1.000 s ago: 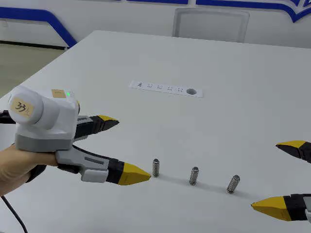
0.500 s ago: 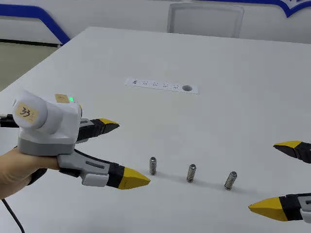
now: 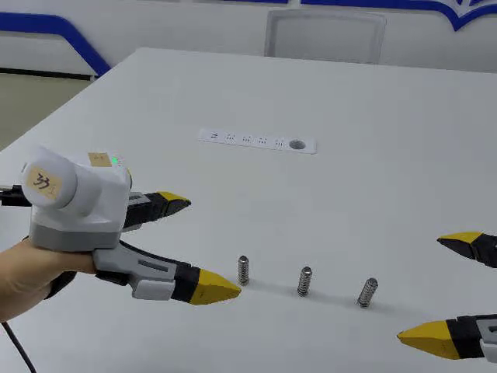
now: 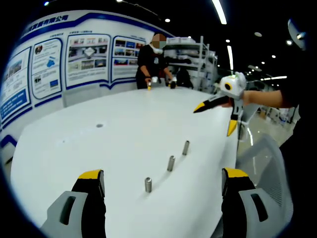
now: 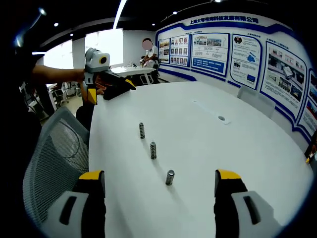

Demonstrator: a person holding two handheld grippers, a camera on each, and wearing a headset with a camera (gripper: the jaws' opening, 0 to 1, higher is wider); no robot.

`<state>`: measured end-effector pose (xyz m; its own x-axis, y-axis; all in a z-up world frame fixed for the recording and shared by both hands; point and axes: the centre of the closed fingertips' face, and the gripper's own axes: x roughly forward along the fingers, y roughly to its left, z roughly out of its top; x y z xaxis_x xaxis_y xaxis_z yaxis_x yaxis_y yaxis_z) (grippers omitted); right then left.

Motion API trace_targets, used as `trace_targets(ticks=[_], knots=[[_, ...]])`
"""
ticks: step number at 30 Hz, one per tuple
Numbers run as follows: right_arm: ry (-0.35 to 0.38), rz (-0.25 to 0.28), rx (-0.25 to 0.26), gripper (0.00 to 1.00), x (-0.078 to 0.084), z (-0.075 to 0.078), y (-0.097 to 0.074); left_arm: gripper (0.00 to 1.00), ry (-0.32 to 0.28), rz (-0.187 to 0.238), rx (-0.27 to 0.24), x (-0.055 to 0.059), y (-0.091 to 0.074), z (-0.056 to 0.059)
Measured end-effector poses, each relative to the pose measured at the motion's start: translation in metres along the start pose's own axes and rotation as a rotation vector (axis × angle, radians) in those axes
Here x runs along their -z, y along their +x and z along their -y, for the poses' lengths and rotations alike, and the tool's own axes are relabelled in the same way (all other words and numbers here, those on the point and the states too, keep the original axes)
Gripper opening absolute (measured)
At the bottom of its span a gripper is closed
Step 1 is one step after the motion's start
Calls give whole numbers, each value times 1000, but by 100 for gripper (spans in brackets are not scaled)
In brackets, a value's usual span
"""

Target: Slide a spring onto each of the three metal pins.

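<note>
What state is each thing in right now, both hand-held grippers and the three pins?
Left hand-held gripper: open, empty.
Right hand-held gripper: open, empty.
Left pin: upright, spring on it.
Middle pin: upright, spring on it.
Right pin: leaning slightly, spring on it.

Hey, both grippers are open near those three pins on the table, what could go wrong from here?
1. The left gripper has its lower yellow tip close beside the left pin; a small sweep might knock it over.
2. The right pin looks tilted, with no holder visible on the table, so a nudge from the open right gripper nearby could topple it.
</note>
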<state>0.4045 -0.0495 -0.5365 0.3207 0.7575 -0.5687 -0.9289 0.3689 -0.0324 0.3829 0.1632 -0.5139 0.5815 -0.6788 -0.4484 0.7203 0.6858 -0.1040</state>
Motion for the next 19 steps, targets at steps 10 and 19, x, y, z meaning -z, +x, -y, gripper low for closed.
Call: trace_targets(ticks=[10, 19], knots=[[6, 8, 7, 92, -4, -2, -4, 100, 5, 6, 2, -2, -2, 3], [18, 9, 10, 92, -4, -4, -4, 99, -9, 9, -3, -2, -5, 2]])
